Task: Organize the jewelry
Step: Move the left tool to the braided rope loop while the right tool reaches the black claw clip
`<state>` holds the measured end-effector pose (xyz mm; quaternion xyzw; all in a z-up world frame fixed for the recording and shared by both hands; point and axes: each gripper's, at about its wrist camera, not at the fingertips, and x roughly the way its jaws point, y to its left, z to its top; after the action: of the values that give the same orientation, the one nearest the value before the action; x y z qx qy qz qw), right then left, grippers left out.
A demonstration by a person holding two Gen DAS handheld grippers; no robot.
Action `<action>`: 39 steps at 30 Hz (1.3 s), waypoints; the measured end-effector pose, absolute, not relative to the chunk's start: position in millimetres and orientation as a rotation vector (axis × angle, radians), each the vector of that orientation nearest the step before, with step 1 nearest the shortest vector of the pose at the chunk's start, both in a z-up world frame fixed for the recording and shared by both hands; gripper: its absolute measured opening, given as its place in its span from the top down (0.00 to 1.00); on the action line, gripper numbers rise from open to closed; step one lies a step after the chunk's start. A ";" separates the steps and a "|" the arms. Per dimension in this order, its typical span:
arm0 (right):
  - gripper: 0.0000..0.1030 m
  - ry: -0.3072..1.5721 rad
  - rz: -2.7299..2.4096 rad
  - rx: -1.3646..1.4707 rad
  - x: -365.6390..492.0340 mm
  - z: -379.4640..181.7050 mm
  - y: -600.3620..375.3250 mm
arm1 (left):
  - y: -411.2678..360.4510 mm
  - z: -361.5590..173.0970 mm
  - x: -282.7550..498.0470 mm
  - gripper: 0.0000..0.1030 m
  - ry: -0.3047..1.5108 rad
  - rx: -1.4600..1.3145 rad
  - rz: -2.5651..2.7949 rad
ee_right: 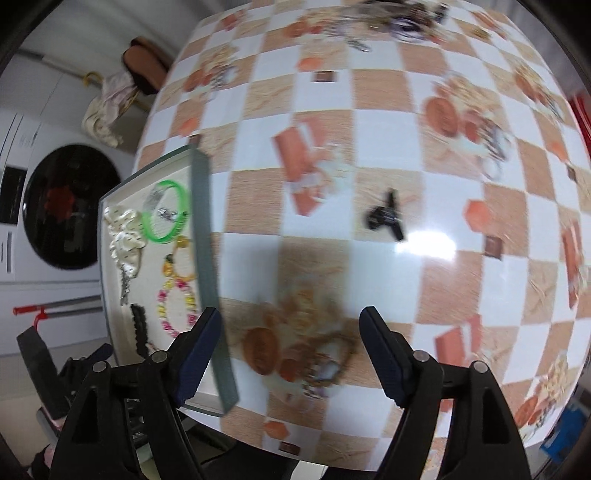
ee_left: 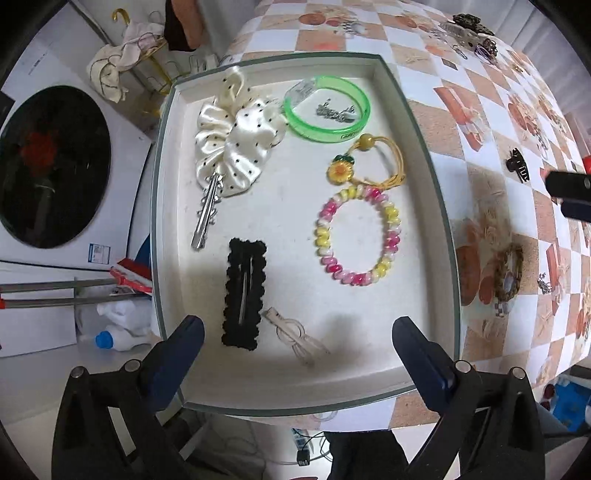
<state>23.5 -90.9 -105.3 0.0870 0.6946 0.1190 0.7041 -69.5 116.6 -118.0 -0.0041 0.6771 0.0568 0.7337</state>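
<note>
Green bangle (ee_left: 327, 109) in tray (ee_left: 417, 122), its label unreadable

Left tool (ee_left: 297, 334) points straight down, jaws wide and empty; right tool (ee_right: 290, 328) also gapes empty.

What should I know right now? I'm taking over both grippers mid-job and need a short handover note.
Left gripper: open, empty, over the tray.
Right gripper: open, empty, over the table, above a brown hair tie.
In the tray: polka-dot scrunchie, silver clip, green bangle, sunflower hair tie, spiral hair tie, black snap clip, clear clip.
Left: brown hair tie, black claw clip, far pile.
</note>
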 end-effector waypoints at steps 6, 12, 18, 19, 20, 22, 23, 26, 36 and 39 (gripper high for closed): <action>0.20 1.553 0.175 0.253 12.4 -109.3 -133.9 | 101.8 -105.5 -58.3 0.00 1.473 0.041 0.092; 0.19 1.563 0.091 0.302 -0.3 -114.6 -170.2 | 81.7 -96.2 -48.2 0.00 1.444 0.093 0.033; 0.19 1.559 0.023 0.342 -9.7 -116.8 -193.2 | 70.0 -96.6 -42.3 0.00 1.432 0.121 -0.044; 0.19 1.558 0.015 0.348 -11.1 -117.3 -195.5 | 66.8 -96.7 -41.2 0.00 1.435 0.126 -0.051; 0.19 1.559 0.010 0.354 -12.2 -117.8 -197.5 | 65.1 -98.6 -40.3 0.00 1.438 0.130 -0.055; 0.19 1.558 0.013 0.359 -12.6 -118.6 -200.3 | 59.4 -99.9 -37.7 0.00 1.444 0.132 -0.060; 0.19 1.558 0.021 0.357 -12.1 -119.1 -201.6 | 53.8 -100.5 -35.3 0.00 1.452 0.131 -0.069; 0.19 1.573 0.069 0.325 -5.8 -123.5 -204.8 | 38.0 -95.5 -32.1 0.00 1.446 0.113 -0.036; 0.19 1.576 0.209 0.211 26.1 -116.3 -229.0 | -28.0 -91.9 -30.2 0.00 1.455 0.048 0.029; 0.19 1.577 0.230 0.192 32.8 -115.2 -236.3 | -35.5 -95.2 -32.6 0.00 1.465 0.031 0.055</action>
<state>32.8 -236.3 -115.2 0.0860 0.7066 0.1031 0.6948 -32.6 -35.5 -95.2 0.0141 0.6684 0.0250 0.7432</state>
